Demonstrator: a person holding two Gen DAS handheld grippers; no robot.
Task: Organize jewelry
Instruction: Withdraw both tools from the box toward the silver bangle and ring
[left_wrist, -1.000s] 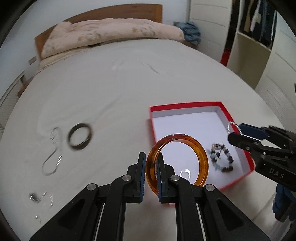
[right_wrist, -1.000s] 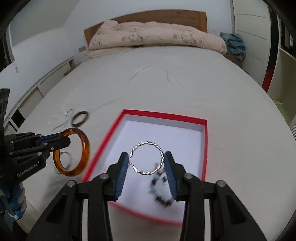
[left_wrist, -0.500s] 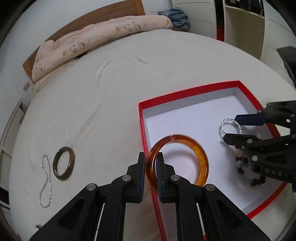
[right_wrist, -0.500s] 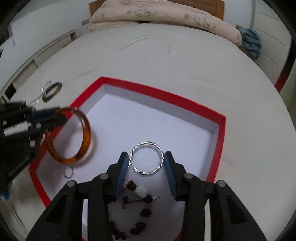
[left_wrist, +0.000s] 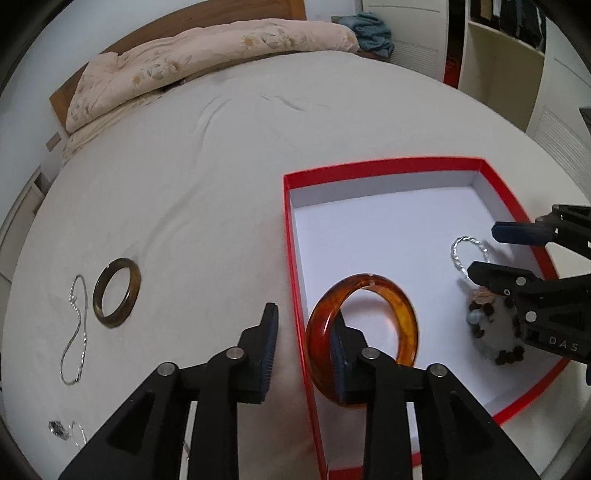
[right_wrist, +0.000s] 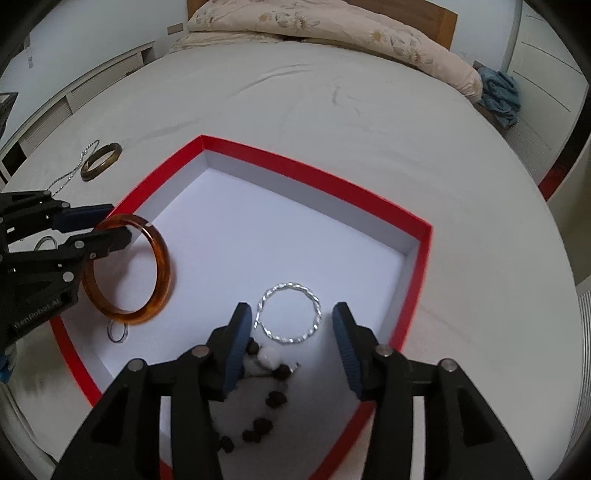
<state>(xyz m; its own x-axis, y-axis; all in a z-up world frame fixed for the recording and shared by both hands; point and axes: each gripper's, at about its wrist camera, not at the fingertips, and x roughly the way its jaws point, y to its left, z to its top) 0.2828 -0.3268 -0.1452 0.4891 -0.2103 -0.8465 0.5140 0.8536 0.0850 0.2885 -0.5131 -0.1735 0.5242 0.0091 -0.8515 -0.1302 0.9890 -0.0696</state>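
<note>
An open red box (left_wrist: 384, 166) (right_wrist: 314, 173) with a white floor lies on the bed. My left gripper (left_wrist: 304, 328) is open over the box's left wall; the amber bangle (left_wrist: 404, 317) (right_wrist: 162, 266) leans against its right finger, tilted over the box. My right gripper (right_wrist: 291, 325) is open; the twisted silver ring (right_wrist: 290, 317) (left_wrist: 467, 249) sits between its fingers on or just above the box floor. A dark beaded bracelet (right_wrist: 258, 432) (left_wrist: 491, 332) and a small silver ring (right_wrist: 117, 332) lie in the box.
On the white sheet left of the box lie a dark brown bangle (left_wrist: 116, 293) (right_wrist: 101, 160), a silver chain (left_wrist: 75, 332) and small silver pieces (left_wrist: 64, 435). A folded quilt (left_wrist: 207, 55) lies at the headboard. Shelves (left_wrist: 517, 55) stand to the right.
Both grippers have opened, letting go of the amber bangle and the twisted silver ring. Both have moved lower and closer over the box.
</note>
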